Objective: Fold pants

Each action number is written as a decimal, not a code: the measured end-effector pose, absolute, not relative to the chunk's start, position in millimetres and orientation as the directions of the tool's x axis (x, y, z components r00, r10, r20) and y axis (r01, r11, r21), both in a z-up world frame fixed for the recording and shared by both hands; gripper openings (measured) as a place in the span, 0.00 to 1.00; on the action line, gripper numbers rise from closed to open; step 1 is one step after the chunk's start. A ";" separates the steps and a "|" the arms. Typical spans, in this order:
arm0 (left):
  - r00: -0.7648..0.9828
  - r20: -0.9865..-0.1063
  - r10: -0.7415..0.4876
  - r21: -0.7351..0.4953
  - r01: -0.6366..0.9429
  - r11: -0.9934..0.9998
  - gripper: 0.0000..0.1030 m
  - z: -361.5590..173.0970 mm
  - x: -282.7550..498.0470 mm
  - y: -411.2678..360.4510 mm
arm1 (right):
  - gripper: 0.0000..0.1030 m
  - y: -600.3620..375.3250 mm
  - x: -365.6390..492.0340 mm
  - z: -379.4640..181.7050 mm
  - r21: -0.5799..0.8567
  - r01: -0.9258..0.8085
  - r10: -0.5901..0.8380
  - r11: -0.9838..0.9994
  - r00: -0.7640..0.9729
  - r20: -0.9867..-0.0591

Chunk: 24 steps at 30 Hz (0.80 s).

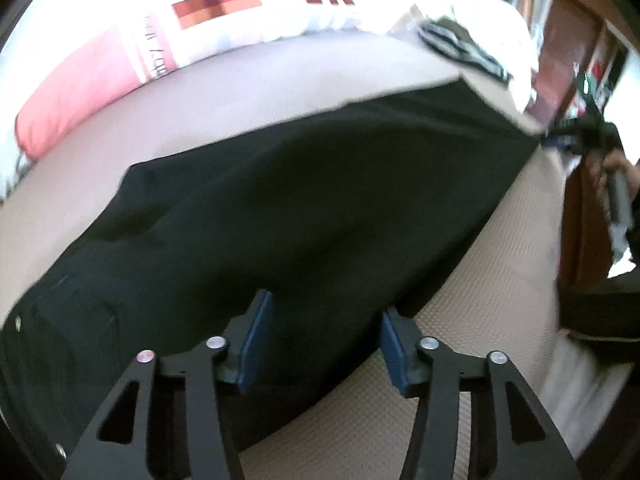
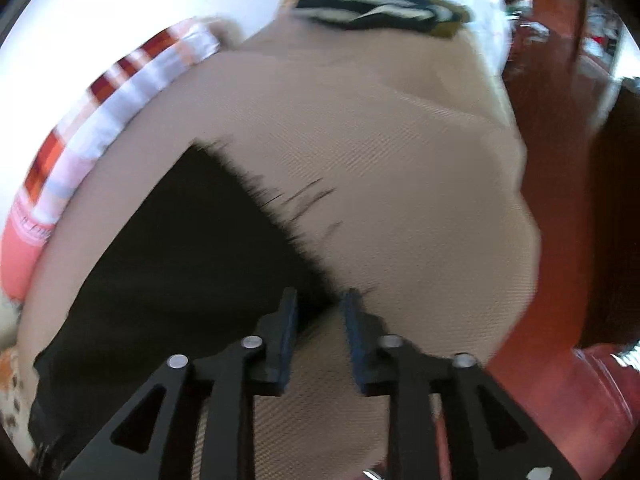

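Note:
Black pants (image 1: 300,200) lie flat across a beige bed cover (image 1: 460,340). My left gripper (image 1: 325,306) hovers over the near edge of the pants, pads wide apart and pressing on nothing. In the right wrist view the frayed hem of the pants (image 2: 180,260) ends just ahead of my right gripper (image 2: 321,294). Its blue pads stand a small gap apart, with the hem corner at the fingertips but not pinched. The left wrist view shows a person's hand (image 1: 614,176) holding the other gripper at the far right end of the pants.
A pink and white pillow (image 1: 80,92) lies along the back of the bed. A black-and-white striped garment (image 2: 380,6) sits at the far corner. The bed cover (image 2: 380,180) drops off at the right to a red-brown wooden floor (image 2: 560,320).

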<state>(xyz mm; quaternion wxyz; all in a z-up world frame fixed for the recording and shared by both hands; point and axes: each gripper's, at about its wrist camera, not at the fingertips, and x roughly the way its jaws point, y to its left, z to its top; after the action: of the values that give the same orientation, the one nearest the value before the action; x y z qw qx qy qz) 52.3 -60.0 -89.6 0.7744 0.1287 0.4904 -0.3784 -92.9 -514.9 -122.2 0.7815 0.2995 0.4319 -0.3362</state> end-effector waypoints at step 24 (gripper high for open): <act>0.529 -0.803 -0.275 -0.288 0.059 0.956 0.61 -105.9 125.7 136.4 | 0.35 -172.4 216.4 -107.8 0.415 -0.405 0.518 0.815 0.186 -0.835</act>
<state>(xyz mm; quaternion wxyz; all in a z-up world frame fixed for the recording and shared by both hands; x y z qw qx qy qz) 125.7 136.4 -105.9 0.8670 -0.1134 0.4756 -0.0963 216.4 -172.4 -107.8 0.7683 0.0502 0.5631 0.3003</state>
